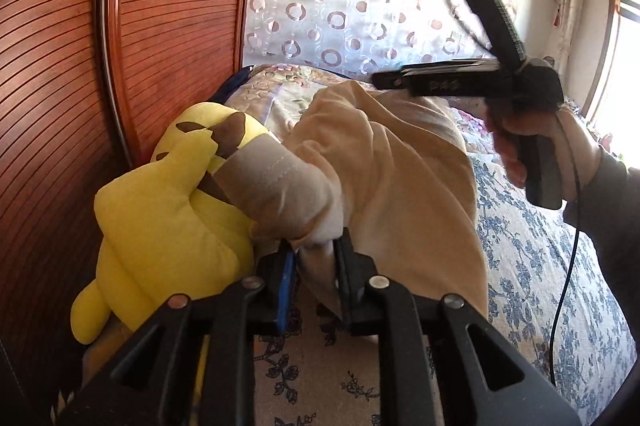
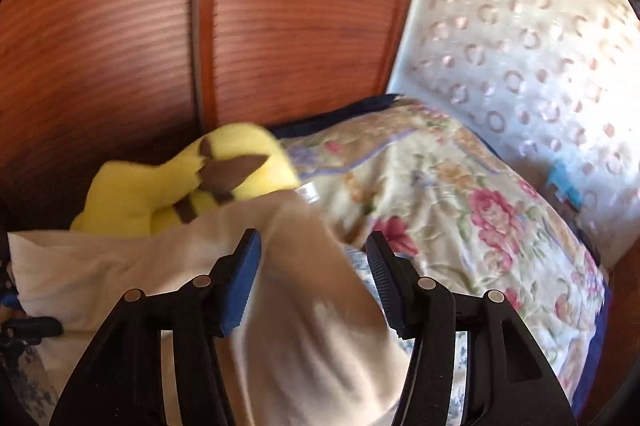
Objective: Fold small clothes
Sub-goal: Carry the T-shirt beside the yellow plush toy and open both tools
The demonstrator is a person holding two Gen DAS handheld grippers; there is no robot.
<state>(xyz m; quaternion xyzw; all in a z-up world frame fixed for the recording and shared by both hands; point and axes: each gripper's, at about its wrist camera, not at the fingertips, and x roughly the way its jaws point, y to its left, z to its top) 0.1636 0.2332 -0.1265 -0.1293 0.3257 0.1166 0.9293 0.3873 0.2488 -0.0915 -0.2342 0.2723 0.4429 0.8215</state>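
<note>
- The beige garment (image 1: 400,162) lies bunched on the bed (image 1: 552,266), near the bed's head end and left side, with its grey cuff (image 1: 280,186) draped against the yellow plush (image 1: 168,226).
- The plush sits at the bed's left edge, against the slatted wooden wardrobe (image 1: 60,106).
- A floral quilt (image 2: 460,186) is heaped at the head of the bed, behind the garment, below the circle-patterned headboard (image 1: 352,6).
- Left hand-held gripper (image 1: 314,258): its jaws stand narrowly apart with a fold of the garment, just below the cuff, between them; the cloth fills the gap, and the jaws appear to pinch it.
- Right hand-held gripper (image 2: 314,262): its jaws are wide apart. The garment lies between and under them, against the blue pad (image 2: 240,286) of the left finger, clear of the right finger; nothing is clamped.
- In the left wrist view the right hand-held gripper (image 1: 404,22) hangs above the garment's far side with its fingers splayed, gripped by a hand (image 1: 560,150) in a grey sleeve; a cable (image 1: 568,278) trails from it.
- The right wrist view is blurred.
</note>
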